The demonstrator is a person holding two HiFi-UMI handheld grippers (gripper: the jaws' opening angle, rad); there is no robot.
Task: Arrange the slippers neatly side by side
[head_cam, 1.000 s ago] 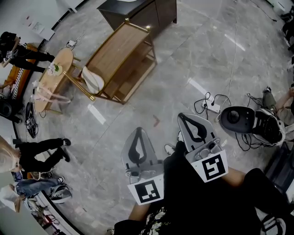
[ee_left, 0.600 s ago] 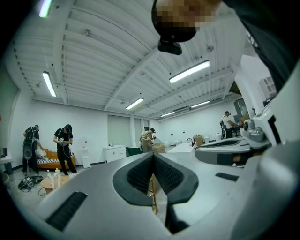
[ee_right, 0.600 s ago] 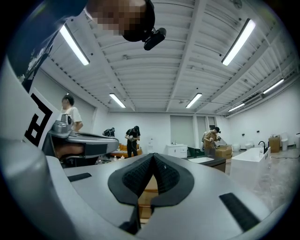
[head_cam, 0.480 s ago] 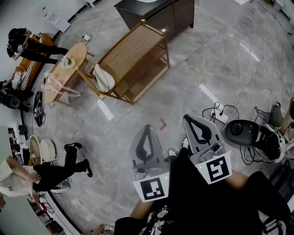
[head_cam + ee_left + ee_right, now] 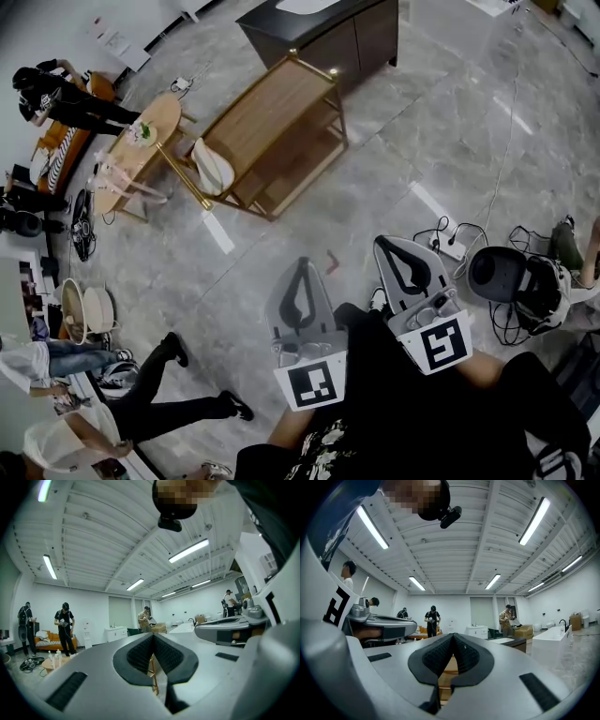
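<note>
A pale slipper-like thing lies on the low shelf at the left end of a wooden rack, far ahead of both grippers in the head view. My left gripper and right gripper are held level above the grey marble floor, side by side. Both are shut with nothing between the jaws. In the left gripper view the left gripper has its dark pads pressed together, and the right gripper shows the same in its own view. I cannot make out a second slipper.
A dark cabinet stands behind the rack, an oval wooden table to its left. Cables and a power strip lie beside a black round device at right. A person walks at lower left; others stand far left.
The rack and cabinet have slid right and nearer in the head view. The person at lower left has walked on. Both grippers stay shut and keep their places in the frame.
</note>
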